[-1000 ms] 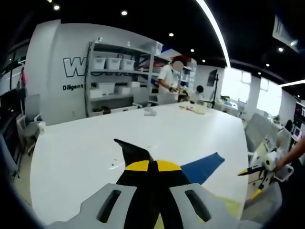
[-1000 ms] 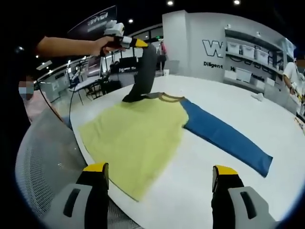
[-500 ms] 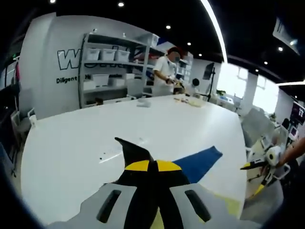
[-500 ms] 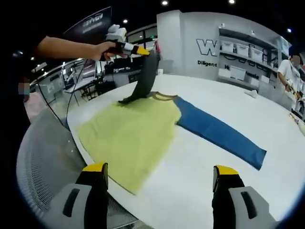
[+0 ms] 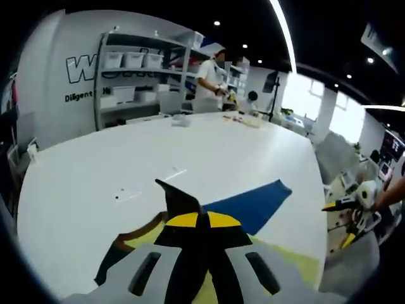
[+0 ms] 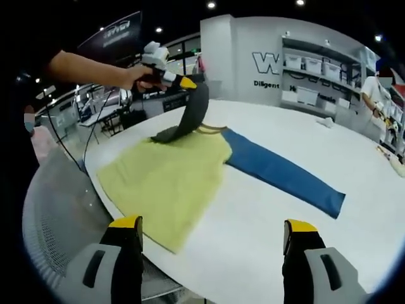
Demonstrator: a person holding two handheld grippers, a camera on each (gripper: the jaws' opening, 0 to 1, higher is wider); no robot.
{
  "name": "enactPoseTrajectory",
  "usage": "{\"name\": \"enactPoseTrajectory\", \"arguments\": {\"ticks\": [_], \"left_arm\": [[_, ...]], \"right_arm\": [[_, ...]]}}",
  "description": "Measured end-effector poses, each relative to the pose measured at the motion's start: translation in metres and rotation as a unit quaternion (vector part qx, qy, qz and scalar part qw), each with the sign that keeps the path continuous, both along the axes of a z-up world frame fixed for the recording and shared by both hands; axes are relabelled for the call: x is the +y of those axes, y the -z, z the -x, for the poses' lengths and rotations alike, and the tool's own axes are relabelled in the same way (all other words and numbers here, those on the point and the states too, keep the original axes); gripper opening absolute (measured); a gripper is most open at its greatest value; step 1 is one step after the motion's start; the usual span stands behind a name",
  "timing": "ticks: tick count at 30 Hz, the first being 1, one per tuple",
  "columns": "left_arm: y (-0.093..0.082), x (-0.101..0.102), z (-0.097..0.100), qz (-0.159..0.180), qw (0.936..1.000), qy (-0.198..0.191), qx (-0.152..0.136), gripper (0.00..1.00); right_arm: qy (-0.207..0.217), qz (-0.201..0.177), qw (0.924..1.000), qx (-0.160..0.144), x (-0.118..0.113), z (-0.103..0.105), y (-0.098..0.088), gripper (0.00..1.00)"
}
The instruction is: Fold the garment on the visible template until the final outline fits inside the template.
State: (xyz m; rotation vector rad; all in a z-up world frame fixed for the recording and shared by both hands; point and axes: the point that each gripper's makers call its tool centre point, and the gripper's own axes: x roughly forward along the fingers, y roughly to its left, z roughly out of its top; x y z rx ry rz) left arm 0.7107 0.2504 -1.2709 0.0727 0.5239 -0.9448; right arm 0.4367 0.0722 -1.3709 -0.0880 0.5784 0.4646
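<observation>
**Folding barely begun: one sleeve lifted, the rest still flat**

A large white surface (image 6: 380,209) is seen carrying the garment (image 6: 171,177), whose yellow body is spread flat near the surface's edge. No template outline can be made out under it. The blue sleeve (image 6: 285,176) is laid out straight to one side, unfolded. The dark sleeve (image 6: 190,114) is held raised in an arc above the collar by the left gripper (image 6: 183,82), whose fingers are clamped on its cuff. The right gripper (image 6: 212,231) is held apart from the cloth with its fingers spread wide and empty. By this showing, the dark sleeve remains to be laid across the body, and the blue sleeve and body folds are judged untouched.
</observation>
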Motion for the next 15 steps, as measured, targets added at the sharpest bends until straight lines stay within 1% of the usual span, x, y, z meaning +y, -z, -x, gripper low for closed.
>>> {"name": "enactPoseTrajectory", "arguments": {"ticks": [3,5,9,14,15], "left_arm": [[0.008,-0.005,0.002,-0.006,1.0000,0.002,0.003,0.00],[0.015,-0.008,0.004,-0.016,0.9998,0.006,-0.002,0.00],[0.030,-0.015,0.012,-0.029,0.9994,0.018,0.009,0.00],[0.044,-0.022,0.016,-0.036,0.9988,0.023,0.024,0.00],[0.048,-0.024,0.016,-0.037,0.9986,0.021,0.031,0.00]], "right_arm": [[0.001,0.002,1.0000,0.000,-0.001,0.000,0.000,0.90],[0.002,0.003,1.0000,0.000,-0.002,0.000,-0.001,0.90],[0.004,0.002,1.0000,-0.005,-0.007,-0.003,-0.006,0.90],[0.007,0.002,0.9999,-0.010,-0.012,-0.006,-0.009,0.91],[0.006,0.003,0.9999,-0.010,-0.012,-0.006,-0.009,0.91]]}}
